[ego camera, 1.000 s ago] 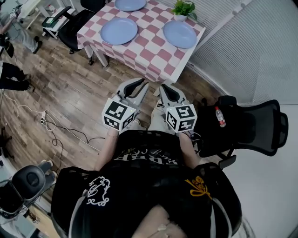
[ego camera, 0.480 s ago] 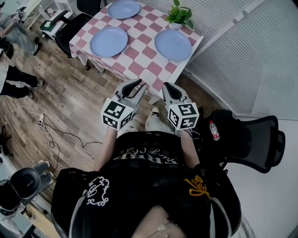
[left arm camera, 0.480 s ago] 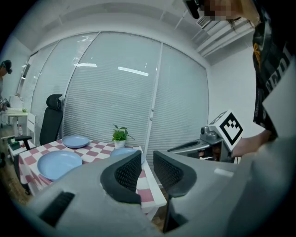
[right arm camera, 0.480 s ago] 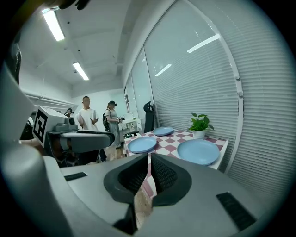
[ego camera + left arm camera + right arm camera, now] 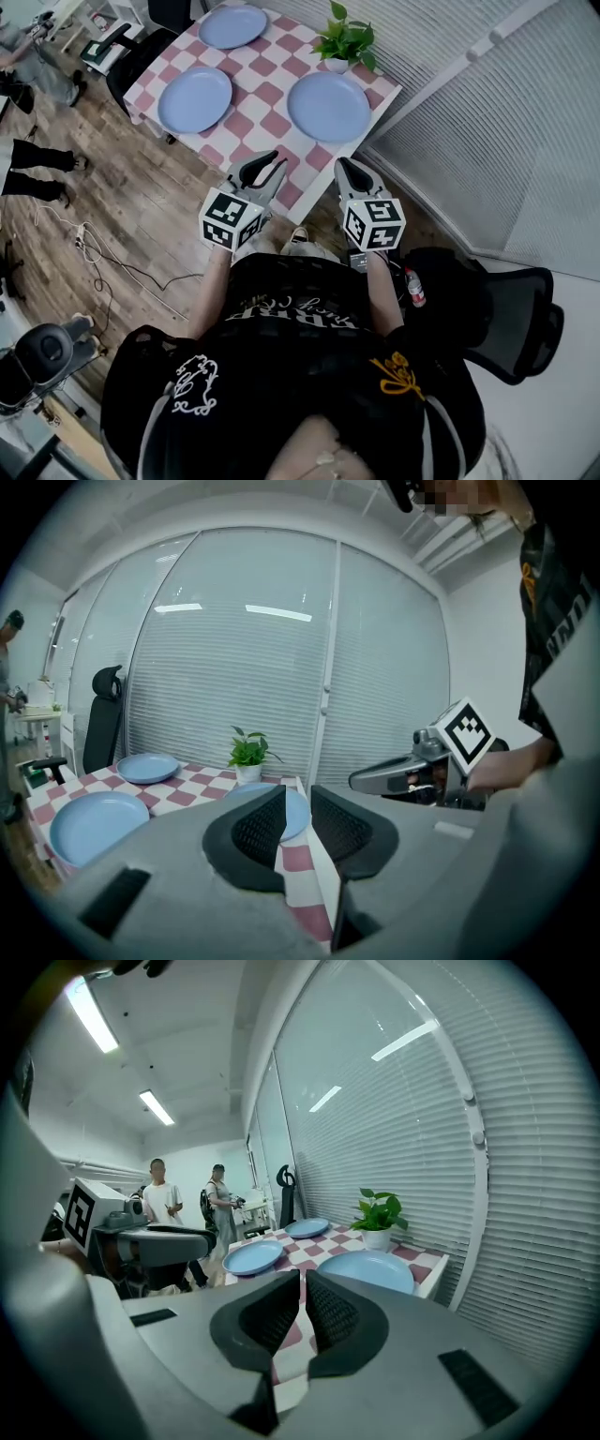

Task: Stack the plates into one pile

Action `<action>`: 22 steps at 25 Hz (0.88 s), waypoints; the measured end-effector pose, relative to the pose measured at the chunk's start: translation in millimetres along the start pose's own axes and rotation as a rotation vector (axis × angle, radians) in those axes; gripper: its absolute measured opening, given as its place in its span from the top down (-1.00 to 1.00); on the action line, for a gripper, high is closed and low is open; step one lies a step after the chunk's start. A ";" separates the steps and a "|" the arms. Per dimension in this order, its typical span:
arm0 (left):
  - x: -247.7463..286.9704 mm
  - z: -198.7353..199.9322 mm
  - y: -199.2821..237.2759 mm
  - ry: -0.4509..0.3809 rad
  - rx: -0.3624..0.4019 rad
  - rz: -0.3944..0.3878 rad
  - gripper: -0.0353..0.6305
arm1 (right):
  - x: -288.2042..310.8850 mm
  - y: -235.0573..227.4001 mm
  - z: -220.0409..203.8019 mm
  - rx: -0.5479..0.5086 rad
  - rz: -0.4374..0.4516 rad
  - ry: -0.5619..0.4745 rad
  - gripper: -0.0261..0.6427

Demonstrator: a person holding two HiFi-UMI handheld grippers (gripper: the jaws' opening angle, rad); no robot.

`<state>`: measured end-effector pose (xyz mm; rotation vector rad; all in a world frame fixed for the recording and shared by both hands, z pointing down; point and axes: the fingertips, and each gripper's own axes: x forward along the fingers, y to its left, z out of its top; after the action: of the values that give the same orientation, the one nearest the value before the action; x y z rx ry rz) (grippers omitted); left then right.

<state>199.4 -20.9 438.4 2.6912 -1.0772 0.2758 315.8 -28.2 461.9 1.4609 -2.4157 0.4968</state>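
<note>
Three light blue plates lie apart on the pink-and-white checked table [image 5: 272, 94]: a near right plate [image 5: 328, 106], a left plate [image 5: 195, 98] and a far plate [image 5: 232, 25]. My left gripper [image 5: 272, 159] is shut and empty, just short of the table's near edge. My right gripper [image 5: 345, 167] is beside it, also shut and empty. In the left gripper view the jaws [image 5: 298, 822] point at the near plate [image 5: 298, 810], with the left plate [image 5: 97, 822] beside it. The right gripper view looks past its jaws [image 5: 303, 1283] at the near plate [image 5: 367, 1269].
A potted plant [image 5: 345, 42] stands at the table's far right corner by the blinds. A black office chair [image 5: 506, 309] with a bottle [image 5: 413, 288] on it is at my right, another chair [image 5: 141, 47] at the table's left. Cables [image 5: 94, 253] lie on the floor. Two people [image 5: 161, 1199] stand far off.
Both grippers have moved forward to the table's near edge, staying shut. The table and plates sit lower in the head view and closer.
</note>
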 end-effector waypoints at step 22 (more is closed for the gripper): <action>140.2 -77.8 107.9 0.376 -0.038 -0.146 0.28 | 101.9 -132.6 -61.0 0.230 -0.202 0.178 0.80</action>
<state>217.2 -166.6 564.1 2.5268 -0.7626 0.6930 391.1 -140.5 577.7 1.6533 -2.1016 0.8404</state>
